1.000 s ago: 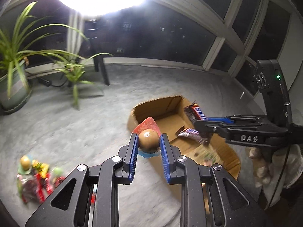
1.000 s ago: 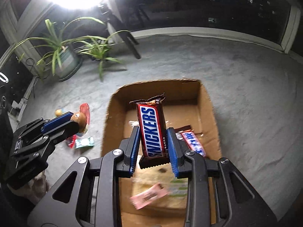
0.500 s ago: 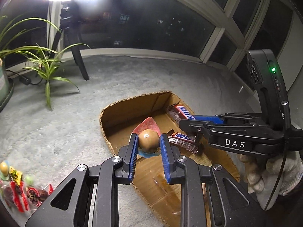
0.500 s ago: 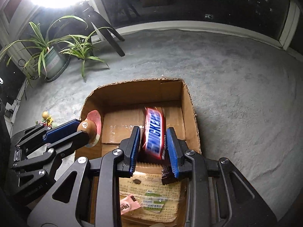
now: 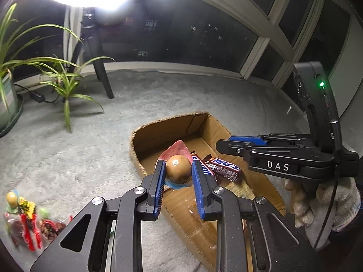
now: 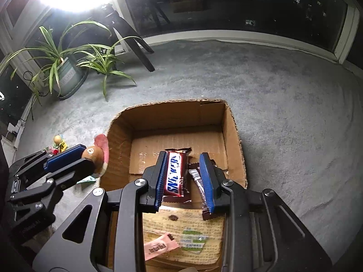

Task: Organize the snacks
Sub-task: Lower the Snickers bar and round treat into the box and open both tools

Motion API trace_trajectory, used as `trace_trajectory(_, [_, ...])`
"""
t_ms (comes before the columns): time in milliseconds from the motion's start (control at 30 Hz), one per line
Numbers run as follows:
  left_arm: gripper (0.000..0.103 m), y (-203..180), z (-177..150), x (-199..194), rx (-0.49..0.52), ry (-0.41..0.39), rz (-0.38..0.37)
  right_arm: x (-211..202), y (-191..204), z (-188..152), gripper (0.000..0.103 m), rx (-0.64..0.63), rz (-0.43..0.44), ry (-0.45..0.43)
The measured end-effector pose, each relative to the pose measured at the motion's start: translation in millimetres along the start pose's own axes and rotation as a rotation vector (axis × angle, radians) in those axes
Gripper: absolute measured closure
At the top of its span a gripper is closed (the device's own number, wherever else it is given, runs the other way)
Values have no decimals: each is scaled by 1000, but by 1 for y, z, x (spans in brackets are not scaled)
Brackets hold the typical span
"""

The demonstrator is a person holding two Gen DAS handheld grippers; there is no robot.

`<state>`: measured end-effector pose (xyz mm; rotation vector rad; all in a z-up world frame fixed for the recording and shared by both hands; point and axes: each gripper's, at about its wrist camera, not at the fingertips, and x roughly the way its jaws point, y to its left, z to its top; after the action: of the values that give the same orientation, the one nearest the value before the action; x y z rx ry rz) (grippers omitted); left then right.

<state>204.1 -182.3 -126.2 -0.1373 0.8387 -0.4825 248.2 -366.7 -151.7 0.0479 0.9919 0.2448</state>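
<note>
Left claw (image 5: 178,162) is clamped on a brown ball treat (image 5: 178,170), held over the cardboard box (image 5: 158,131), I'd guess ready to drop in. Right claw (image 6: 183,155) is low inside the box, straddling a candy bar (image 6: 174,174). Can't tell if it's pinching it. The bar is label-up, with its long side running along the fingers toward the far wall.

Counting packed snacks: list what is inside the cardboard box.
A Snickers bar, another bar, a pink slip and a printed sheet; right gripper fingers hide some floor.
</note>
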Motion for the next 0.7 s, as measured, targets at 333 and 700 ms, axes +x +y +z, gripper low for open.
trace_trajectory(333, [66, 2, 2, 6, 15, 16, -26, -10, 0, -2, 73, 33, -23, -20])
trace_trajectory(700, [38, 5, 2, -5, 8, -3, 11, -22, 8, -2, 46, 34, -14, -50])
